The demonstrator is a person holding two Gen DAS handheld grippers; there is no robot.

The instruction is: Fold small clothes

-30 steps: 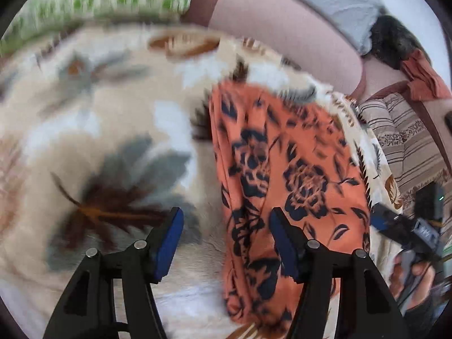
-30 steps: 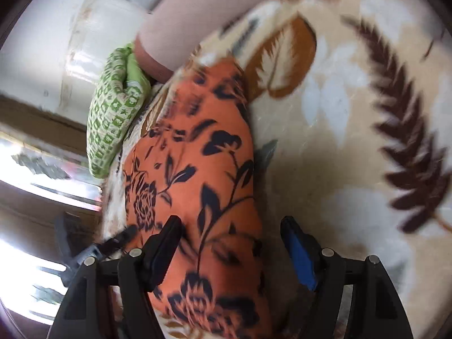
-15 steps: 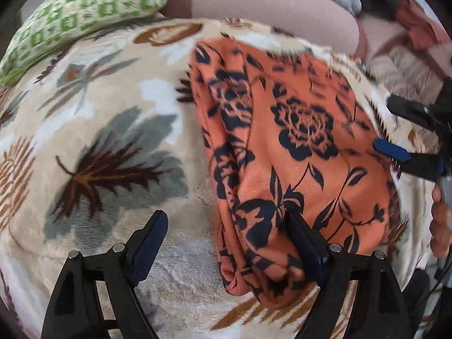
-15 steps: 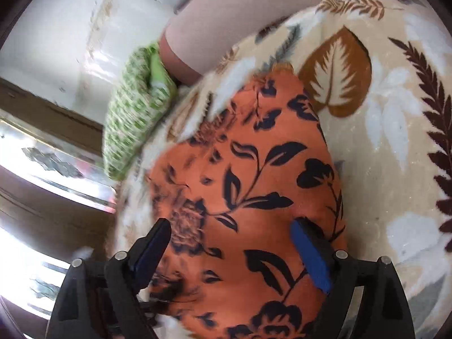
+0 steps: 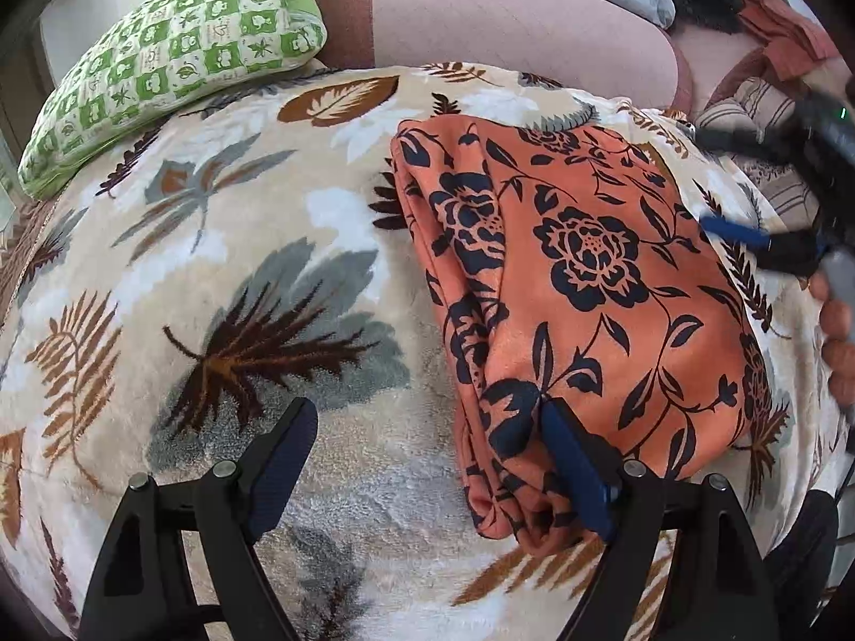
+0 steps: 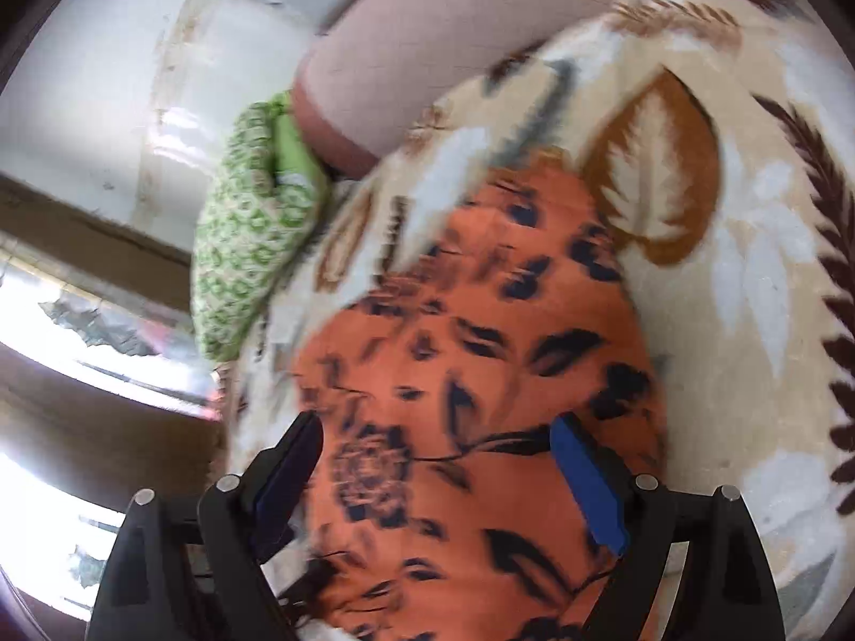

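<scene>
An orange garment with a dark floral print (image 5: 588, 267) lies folded in a long rectangle on the leaf-patterned blanket (image 5: 240, 267). My left gripper (image 5: 427, 416) hangs open by the garment's near left corner. Its right finger sits over the folded edge and its left finger over bare blanket, and neither pinches anything. In the right wrist view the garment (image 6: 481, 374) fills the middle, blurred. My right gripper (image 6: 435, 427) is open above it, with cloth below the jaws but not gripped. In the left wrist view the right gripper (image 5: 748, 187) shows at the garment's far right edge.
A green checked pillow (image 5: 176, 64) and a pink bolster (image 5: 507, 16) lie at the blanket's far end. Striped cloth (image 5: 759, 101) and a rust-coloured cloth sit at the far right. A person's fingers (image 5: 836, 331) hold the right gripper. Bright windows line the left of the right wrist view.
Both grippers' jaws have spread wider and let the orange cloth lie. The right gripper has drawn back and risen over the garment. The left view now takes in the whole folded garment.
</scene>
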